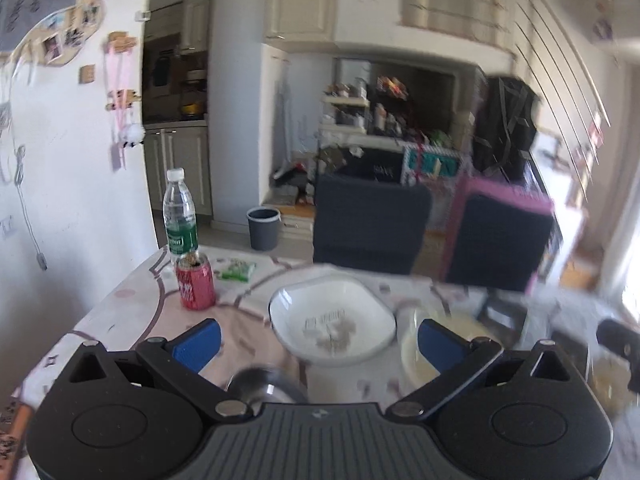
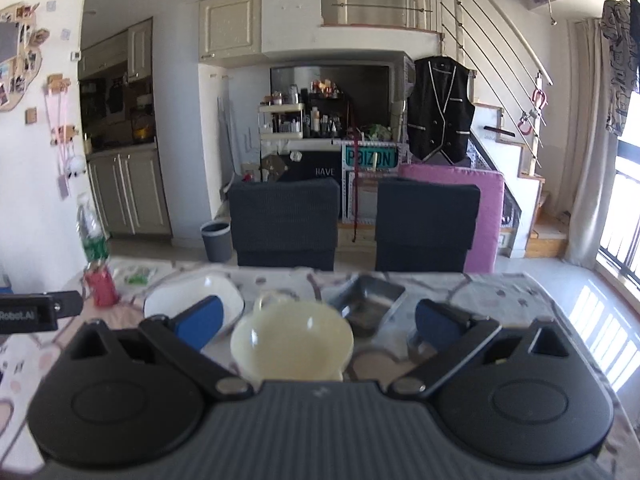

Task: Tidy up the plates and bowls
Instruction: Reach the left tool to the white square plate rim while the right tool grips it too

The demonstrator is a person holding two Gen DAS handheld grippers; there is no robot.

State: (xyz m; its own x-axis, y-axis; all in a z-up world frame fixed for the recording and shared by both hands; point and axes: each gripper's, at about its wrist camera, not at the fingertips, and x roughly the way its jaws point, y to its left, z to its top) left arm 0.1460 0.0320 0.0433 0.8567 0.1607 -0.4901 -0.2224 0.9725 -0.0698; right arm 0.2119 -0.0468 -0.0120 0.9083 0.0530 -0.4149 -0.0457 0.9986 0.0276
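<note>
A white squarish plate (image 1: 332, 320) lies on the patterned table between and beyond my left gripper's (image 1: 318, 340) open blue fingers. A small steel bowl (image 1: 266, 386) sits just under that gripper, and a cream glass bowl (image 1: 420, 356) rests at its right finger. In the right wrist view the cream bowl (image 2: 290, 344) sits between the wide-open fingers of my right gripper (image 2: 318, 322), with nothing gripped. Beyond it are the white plate (image 2: 196, 292) on the left and a rectangular steel tray (image 2: 366, 296) on the right. A further steel dish (image 2: 418, 344) peeks out under the right finger.
A red can (image 1: 196, 284), a water bottle (image 1: 180, 216) and a green packet (image 1: 237, 270) stand at the table's far left. Two dark chairs (image 2: 284, 224) face the far edge. The tablecloth (image 2: 516, 292) ends near the window side. The left gripper's body (image 2: 36, 312) shows at the left.
</note>
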